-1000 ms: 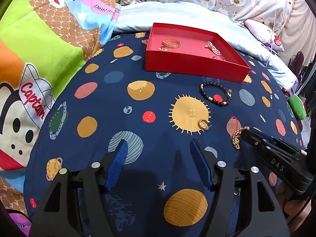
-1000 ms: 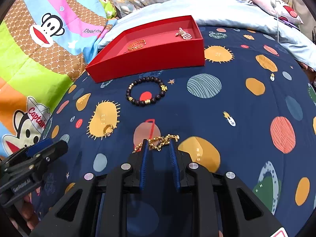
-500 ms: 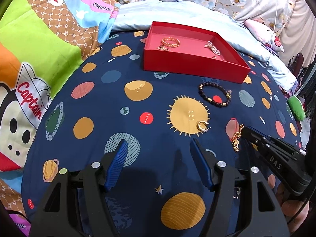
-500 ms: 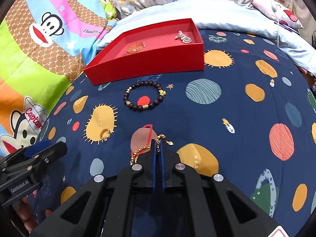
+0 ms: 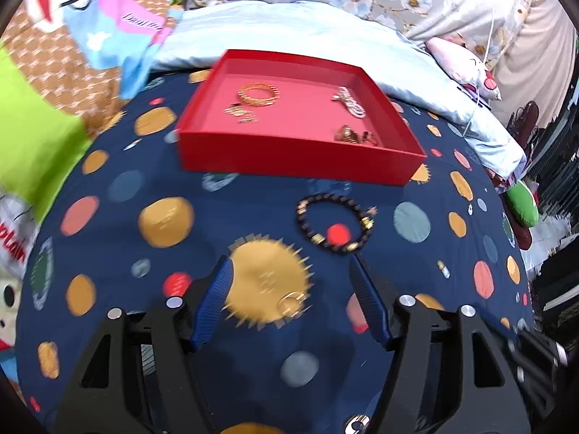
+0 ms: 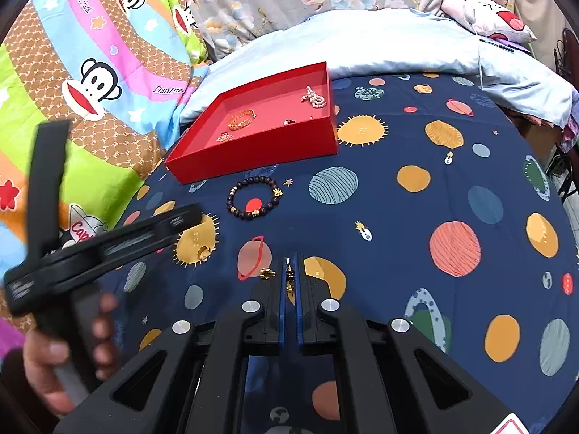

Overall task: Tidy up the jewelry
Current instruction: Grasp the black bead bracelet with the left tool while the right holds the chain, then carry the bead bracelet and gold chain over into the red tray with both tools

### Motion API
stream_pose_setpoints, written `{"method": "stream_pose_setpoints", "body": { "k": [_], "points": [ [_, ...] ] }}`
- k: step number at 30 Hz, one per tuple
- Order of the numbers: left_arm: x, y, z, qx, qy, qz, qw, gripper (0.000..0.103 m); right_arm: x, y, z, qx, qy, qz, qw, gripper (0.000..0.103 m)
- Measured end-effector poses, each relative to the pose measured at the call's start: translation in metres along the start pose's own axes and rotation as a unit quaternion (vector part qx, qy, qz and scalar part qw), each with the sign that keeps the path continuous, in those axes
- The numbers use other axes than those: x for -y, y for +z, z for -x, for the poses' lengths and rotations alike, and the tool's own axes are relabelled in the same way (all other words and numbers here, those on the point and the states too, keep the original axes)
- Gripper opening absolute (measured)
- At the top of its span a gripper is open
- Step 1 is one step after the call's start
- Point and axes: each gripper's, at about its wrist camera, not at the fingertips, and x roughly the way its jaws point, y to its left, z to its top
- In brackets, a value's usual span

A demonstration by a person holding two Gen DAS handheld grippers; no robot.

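Observation:
My left gripper point(image 5: 291, 264) hovers over the space-print bedspread with its jaws opening. A small gold ring point(image 5: 291, 302) lies on a yellow sun print between the blue fingers, untouched. Just beyond them lies a black bead bracelet point(image 5: 302, 213). The red tray point(image 5: 300, 162) behind it holds a gold bangle point(image 5: 257, 93), a pearl piece point(image 5: 349, 103) and small gold items. My right gripper point(image 6: 288, 257) is shut on a gold chain bracelet point(image 6: 267, 273), which dangles from the pads a little above the bedspread. The ring point(image 6: 203, 252), bead bracelet point(image 6: 233, 199) and tray point(image 6: 253, 155) show there too.
In the right wrist view a hand point(image 6: 54, 354) holds the black frame of the left tool point(image 6: 108, 246) at the left. A colourful monkey-print quilt point(image 6: 90, 83) borders the left. A pale blue blanket point(image 5: 289, 29) and floral pillows lie behind the tray.
The right gripper closed on the gold chain and lifted it off the bedspread. The left gripper moved forward toward the tray, so the ring now sits between its fingers.

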Motion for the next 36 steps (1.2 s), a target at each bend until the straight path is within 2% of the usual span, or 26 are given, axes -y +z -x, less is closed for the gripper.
{"method": "stream_pose_setpoints", "body": {
  "k": [5, 11, 13, 15, 19, 23, 24, 29, 36],
  "points": [
    [0.026, 0.015, -0.028, -0.007, 0.008, -0.021, 0.9997, 0.07, 0.005, 0.0, -0.001, -0.005, 0.002, -0.005, 1.0, 0.003],
    [0.024, 0.026, -0.053, -0.01, 0.024, -0.014, 0.9996, 0.069, 0.015, 0.004, -0.004, -0.003, 0.007, -0.017, 1.0, 0.003],
    [0.021, 0.026, -0.059, -0.013, 0.03, -0.019, 0.9993, 0.061, 0.017, 0.005, -0.006, -0.003, 0.008, -0.019, 1.0, 0.003],
    [0.021, 0.025, -0.066, -0.02, 0.034, -0.023, 0.9989, 0.05, 0.019, 0.007, -0.008, -0.002, 0.01, -0.021, 1.0, 0.003],
    [0.025, 0.022, -0.066, -0.006, 0.05, -0.043, 0.9978, 0.044, 0.02, 0.008, -0.011, -0.002, 0.011, -0.021, 1.0, 0.003],
    [0.023, 0.022, -0.065, -0.003, 0.045, -0.043, 0.9981, 0.009, 0.02, 0.008, -0.011, -0.001, 0.012, -0.023, 1.0, 0.003],
    [0.022, 0.023, -0.064, -0.005, 0.04, -0.041, 0.9984, 0.007, 0.02, 0.008, -0.011, -0.001, 0.012, -0.023, 1.0, 0.003],
    [0.021, 0.021, -0.054, -0.003, 0.032, -0.034, 0.9989, 0.007, 0.018, 0.011, -0.003, 0.008, 0.013, -0.021, 1.0, 0.003],
    [0.018, 0.024, -0.01, 0.02, 0.005, -0.024, 0.9995, 0.007, 0.01, 0.018, 0.015, 0.026, 0.014, -0.01, 0.999, 0.003]
  ]
}}
